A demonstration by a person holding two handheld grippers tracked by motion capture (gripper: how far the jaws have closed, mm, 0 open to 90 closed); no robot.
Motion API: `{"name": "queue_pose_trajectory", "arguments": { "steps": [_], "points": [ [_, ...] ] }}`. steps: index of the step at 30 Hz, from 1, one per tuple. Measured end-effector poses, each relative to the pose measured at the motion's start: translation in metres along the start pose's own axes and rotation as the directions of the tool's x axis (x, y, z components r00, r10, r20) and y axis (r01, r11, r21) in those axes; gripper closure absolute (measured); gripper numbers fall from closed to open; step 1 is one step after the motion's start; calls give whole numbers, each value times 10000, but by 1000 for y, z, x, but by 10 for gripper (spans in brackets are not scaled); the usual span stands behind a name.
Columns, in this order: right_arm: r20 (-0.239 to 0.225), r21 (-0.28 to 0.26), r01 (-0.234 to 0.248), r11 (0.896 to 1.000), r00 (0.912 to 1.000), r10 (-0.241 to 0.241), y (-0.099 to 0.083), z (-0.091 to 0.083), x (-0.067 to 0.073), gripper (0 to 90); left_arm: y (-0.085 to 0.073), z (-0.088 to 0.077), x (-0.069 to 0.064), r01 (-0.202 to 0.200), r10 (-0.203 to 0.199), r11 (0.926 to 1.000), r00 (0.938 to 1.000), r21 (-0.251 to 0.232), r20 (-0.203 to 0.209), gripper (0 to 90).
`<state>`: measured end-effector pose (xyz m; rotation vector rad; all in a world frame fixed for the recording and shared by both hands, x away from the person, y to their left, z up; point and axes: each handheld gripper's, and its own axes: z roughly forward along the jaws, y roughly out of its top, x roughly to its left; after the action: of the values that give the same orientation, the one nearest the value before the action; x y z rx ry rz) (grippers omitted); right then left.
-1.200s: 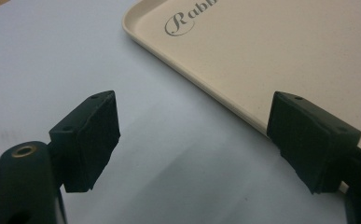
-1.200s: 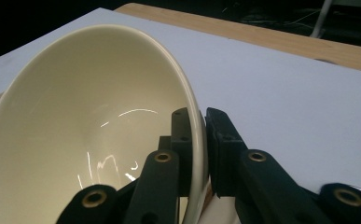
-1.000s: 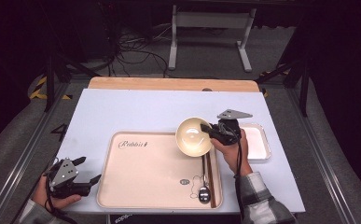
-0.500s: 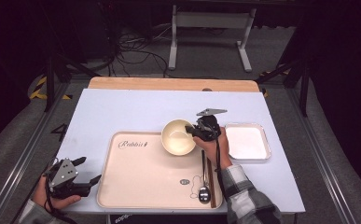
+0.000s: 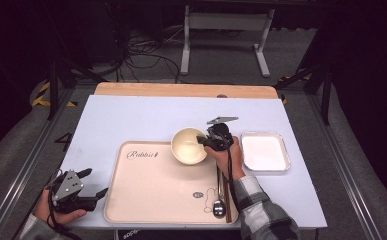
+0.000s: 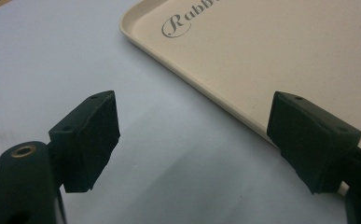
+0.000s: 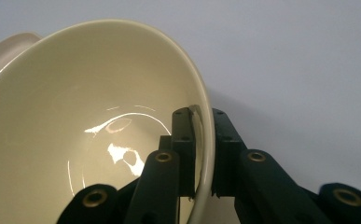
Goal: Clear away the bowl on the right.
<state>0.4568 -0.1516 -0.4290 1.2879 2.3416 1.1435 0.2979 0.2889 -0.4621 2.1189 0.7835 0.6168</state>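
Left tool (image 5: 92,184) rests at the near bench (image 5: 131,120) corner, jaws wide and empty. Right tool (image 5: 203,141) pinches the bowl (image 5: 189,145) by its rim at the tray's (image 5: 151,200) far edge. Set it down level, fully inside the tray lip, before letting go, clear of the spoon (image 5: 219,205).

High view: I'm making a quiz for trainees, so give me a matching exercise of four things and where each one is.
1 bowl
2 spoon
3 white tray
4 left gripper

a along the beige tray's right edge
b clamped at its rim by the right gripper
c right of the beige tray
d open, at the table's near left corner

Pairs: 1-b, 2-a, 3-c, 4-d
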Motion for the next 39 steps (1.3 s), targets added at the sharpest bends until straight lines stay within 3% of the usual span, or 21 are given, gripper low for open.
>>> {"name": "queue_pose_trajectory", "arguments": {
  "steps": [5, 10, 21, 24, 27, 33, 39],
  "points": [
    [-89, 46, 12, 10000, 10000, -11, 0, 0, 1, 773, 0, 0, 0, -13, 13, 10000, 10000, 18, -29, 177],
    [-34, -213, 223, 9995, 9997, -224, 2, -7, 2, 718, 0, -1, -1, 51, -51, 10000, 9999, -8, -123, 178],
    [-407, -408, 738, 9964, 9963, -755, 3, -16, 2, 613, -1, -1, 1, 51, -52, 10000, 9998, -13, -180, 179],
    [-735, -758, 1015, 9919, 9915, -1071, 4, -27, -2, 593, -1, 0, 2, 129, -129, 9999, 9998, -10, -149, 179],
    [-644, -819, 1282, 9884, 9889, -1337, 4, -37, -5, 578, -1, 0, 2, 164, -164, 9999, 9998, 45, -69, 181],
    [-910, -1320, 1557, 9789, 9815, -1683, 2, -60, -11, 551, 0, 2, 3, 208, -208, 9998, 9998, 74, 12, 186],
    [-696, -1528, 1807, 9716, 9787, -1930, -5, -81, -17, 534, 1, 3, 5, 253, -253, 9997, 9997, 67, 11, 188]
  ]
}}
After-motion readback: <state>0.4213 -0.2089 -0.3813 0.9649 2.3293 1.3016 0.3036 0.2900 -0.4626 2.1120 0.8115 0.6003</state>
